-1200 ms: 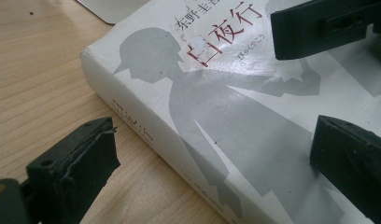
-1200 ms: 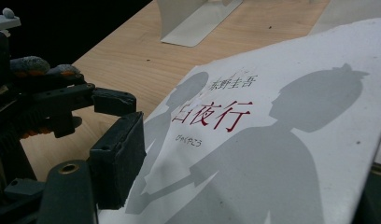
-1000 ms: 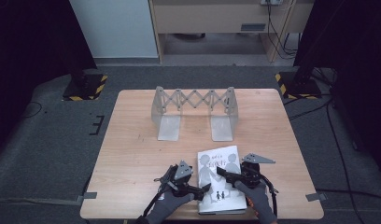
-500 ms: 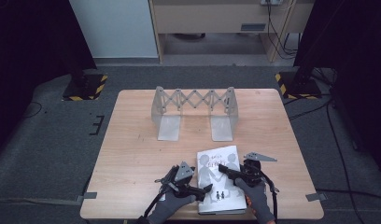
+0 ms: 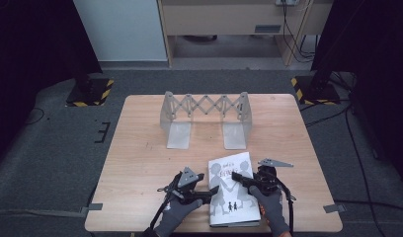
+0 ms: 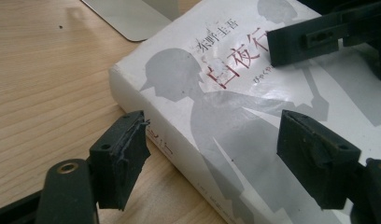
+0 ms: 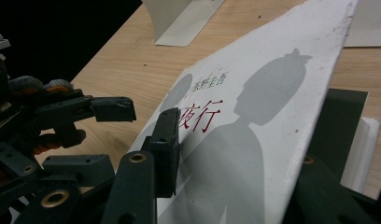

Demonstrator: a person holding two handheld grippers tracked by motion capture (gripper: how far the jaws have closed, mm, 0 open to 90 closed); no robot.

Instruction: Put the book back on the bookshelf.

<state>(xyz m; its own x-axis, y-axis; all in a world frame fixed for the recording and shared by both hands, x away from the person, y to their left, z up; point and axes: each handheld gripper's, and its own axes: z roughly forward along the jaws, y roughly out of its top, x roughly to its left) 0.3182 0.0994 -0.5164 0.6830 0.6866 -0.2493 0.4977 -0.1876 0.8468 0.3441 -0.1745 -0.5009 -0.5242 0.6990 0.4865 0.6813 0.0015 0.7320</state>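
While the white book point(image 5: 232, 190) lies at the near edge of the wooden table point(image 5: 140, 163), right of centre, both grippers work at it:

Book: flat on its back cover, spine to the left, grey figures and red characters on the front; in the right gripper view the front cover point(image 7: 254, 140) is tilted up off the page block.

Right gripper point(image 5: 237, 176): pinching the raised front cover, one jaw on its printed face, the other under it.

Left gripper point(image 6: 216, 163): jaws spread wide, one off the spine side over the wood, the other over the cover; whether either touches the book I cannot tell.

Bookstand: the grey folding rack point(image 5: 205, 118) stands well apart at the far middle of the table, nothing in it.

Risk, cover: judged from the thin pinch, only the cover is held, so lifting further could bend or crease it, or let it slip free and slap shut.

Risk, book: with the left jaws not closed, nothing steadies the spine; a pull from the right could drag the book toward the near edge.

Risk, jaws: the two grippers sit close over the cover and could knock together.
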